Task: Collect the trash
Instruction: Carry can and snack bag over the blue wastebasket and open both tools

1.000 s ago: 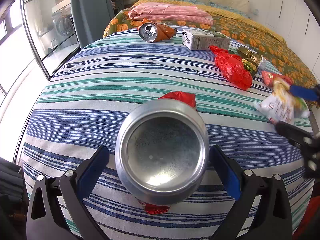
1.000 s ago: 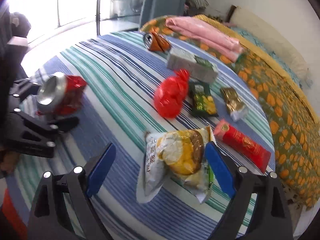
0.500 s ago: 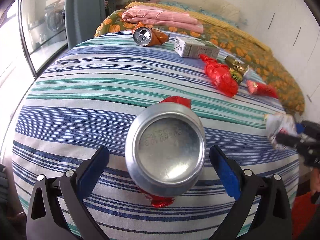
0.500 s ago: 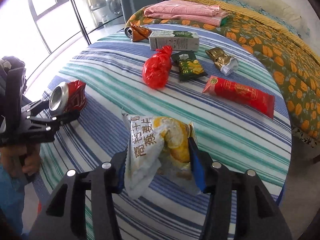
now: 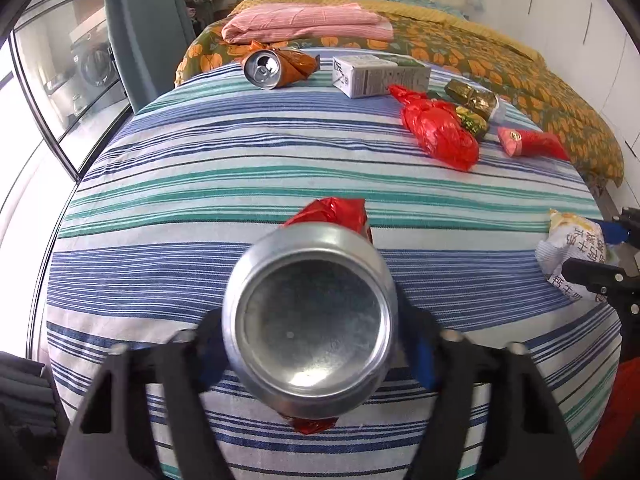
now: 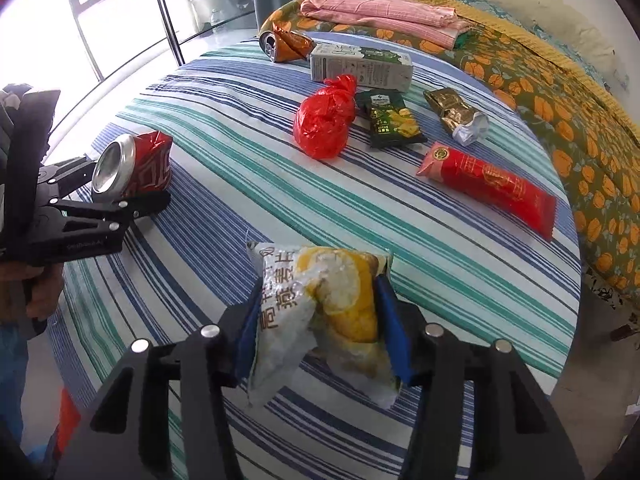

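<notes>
A crushed red can [image 5: 310, 320] lies on the striped sheet [image 5: 240, 152] with its silver base toward the left wrist camera. My left gripper [image 5: 314, 336] is closing on it, its pads against both sides of the can. The right wrist view shows the same can [image 6: 132, 168] in that gripper [image 6: 128, 182] at the far left. My right gripper [image 6: 320, 320] is closing on a crumpled white and yellow snack bag [image 6: 320, 292], its blue pads [image 6: 390, 320] pressing the bag from both sides, just above the sheet.
Farther up the bed lie a crushed brown can [image 5: 280, 66], a milk carton [image 5: 380, 74], a knotted red plastic bag [image 5: 438, 130], a green snack pack [image 6: 392, 120], a gold wrapper [image 6: 456, 116] and a long red pouch [image 6: 488, 184]. Folded pink cloth [image 5: 304, 22] sits behind them.
My left jaws went from wide apart to closed against the red can. My right jaws closed on the snack bag and raised it slightly off the sheet.
</notes>
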`<state>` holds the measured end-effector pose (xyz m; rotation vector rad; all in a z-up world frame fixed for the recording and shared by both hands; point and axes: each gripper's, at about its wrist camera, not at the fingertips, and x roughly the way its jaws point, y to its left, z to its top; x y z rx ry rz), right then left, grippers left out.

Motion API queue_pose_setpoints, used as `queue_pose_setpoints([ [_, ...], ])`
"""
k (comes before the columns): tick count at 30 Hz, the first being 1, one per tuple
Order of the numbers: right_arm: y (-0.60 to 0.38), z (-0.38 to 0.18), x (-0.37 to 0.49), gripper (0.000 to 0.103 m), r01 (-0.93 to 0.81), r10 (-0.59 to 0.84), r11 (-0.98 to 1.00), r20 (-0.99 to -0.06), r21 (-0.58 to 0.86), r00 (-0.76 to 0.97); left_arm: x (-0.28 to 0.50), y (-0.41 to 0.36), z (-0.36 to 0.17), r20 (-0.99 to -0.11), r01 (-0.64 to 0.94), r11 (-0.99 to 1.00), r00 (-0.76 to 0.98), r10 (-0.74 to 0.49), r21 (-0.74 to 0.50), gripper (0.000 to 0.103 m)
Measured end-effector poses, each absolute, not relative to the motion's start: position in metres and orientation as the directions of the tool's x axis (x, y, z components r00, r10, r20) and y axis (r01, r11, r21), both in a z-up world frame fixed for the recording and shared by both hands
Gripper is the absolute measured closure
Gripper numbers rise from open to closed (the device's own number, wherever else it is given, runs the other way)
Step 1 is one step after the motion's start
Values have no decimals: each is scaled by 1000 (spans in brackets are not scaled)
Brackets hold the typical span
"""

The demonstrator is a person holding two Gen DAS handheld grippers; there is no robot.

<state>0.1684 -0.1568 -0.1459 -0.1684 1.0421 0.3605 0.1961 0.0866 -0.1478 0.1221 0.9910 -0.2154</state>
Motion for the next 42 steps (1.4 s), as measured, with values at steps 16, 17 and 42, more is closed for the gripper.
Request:
queue_pose_setpoints([
  [16, -206, -115, 128, 54, -287, 371, 924, -771, 252, 517, 143, 25, -111, -789, 323, 944, 561, -249, -67, 46],
  [17, -212, -115, 126, 54, -278, 379, 922, -766, 268, 519, 139, 17, -110, -789, 333, 940, 559, -257, -71, 46],
  [42, -520, -138, 75, 54, 225, 243, 826, -686, 517, 686, 103, -320, -124, -813, 647, 744, 335, -475, -167, 46],
])
